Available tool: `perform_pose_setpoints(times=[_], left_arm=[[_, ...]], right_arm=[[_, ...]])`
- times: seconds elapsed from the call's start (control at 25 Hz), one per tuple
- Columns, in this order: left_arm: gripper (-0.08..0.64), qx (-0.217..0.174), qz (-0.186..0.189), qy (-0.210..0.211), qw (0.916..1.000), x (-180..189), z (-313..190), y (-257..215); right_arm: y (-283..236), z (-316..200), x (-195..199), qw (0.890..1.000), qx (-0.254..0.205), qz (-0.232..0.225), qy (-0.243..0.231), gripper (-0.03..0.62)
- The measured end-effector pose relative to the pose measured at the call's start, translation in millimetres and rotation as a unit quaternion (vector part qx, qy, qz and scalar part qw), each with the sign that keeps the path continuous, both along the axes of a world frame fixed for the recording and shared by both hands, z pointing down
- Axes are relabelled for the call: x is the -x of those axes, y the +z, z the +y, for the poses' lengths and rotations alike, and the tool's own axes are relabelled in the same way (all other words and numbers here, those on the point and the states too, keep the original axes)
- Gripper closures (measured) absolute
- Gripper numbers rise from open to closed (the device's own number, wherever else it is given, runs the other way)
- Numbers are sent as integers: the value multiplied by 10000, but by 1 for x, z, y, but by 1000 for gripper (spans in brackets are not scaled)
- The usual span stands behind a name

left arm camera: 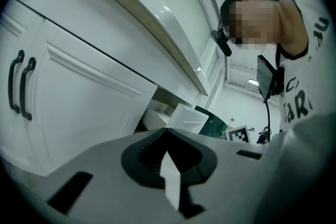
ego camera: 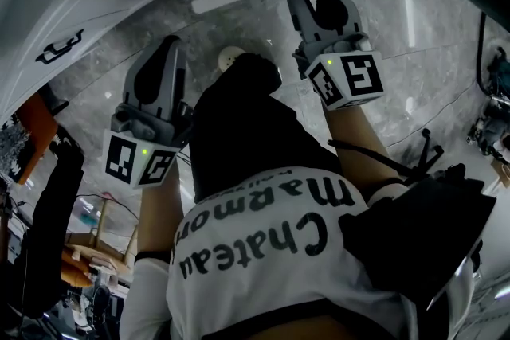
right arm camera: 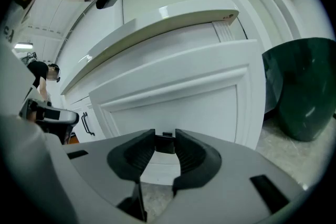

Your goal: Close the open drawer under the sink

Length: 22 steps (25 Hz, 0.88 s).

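**A:** Where's the drawer?

**B:** The drawer (right arm camera: 173, 102) is just under the counter (right arm camera: 157, 21) and pulled out. Its white panelled front stands forward of the cabinet face below the counter. In the head view its inside lies open behind that front.

**A:** And the right tongs?

**B:** The right tongs (right arm camera: 165, 136) are low under the counter, pointed straight at the drawer front. The jaws stand apart with a plain gap between them. A small dark piece (right arm camera: 165, 145) on the front shows in that gap at the tips. I can't tell whether the pads touch it.

**A:** Left tongs?

**B:** The left tongs (left arm camera: 168, 132) are also below the counter's edge, further along it. They face the white doors (left arm camera: 79, 113) with two black pulls (left arm camera: 21, 86). The jaws are closed tip to tip, with nothing between them.

**A:** Anything else down there?

**B:** A dark green bin (right arm camera: 299, 92) stands on the pale floor (right arm camera: 283, 149), past the counter's end. The person leans in below the counter, one arm behind each pair of tongs.
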<state>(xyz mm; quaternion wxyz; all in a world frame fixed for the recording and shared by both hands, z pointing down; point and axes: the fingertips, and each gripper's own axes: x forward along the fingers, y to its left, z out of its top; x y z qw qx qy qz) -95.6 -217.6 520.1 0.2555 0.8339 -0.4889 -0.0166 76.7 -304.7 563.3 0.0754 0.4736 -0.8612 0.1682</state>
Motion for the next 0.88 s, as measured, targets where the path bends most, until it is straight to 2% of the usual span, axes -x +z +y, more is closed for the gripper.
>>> perform_pose_setpoints(times=[0.44,0.88], left_arm=[[552,-5,1,-183,9998,23,-5,-4],[552,117,65,-192,9997,29,-7,1]], right_arm=[[-7,-36,7,9999,-22,7,149,465],[-11,-66,17,9998,-103,23,188,465]])
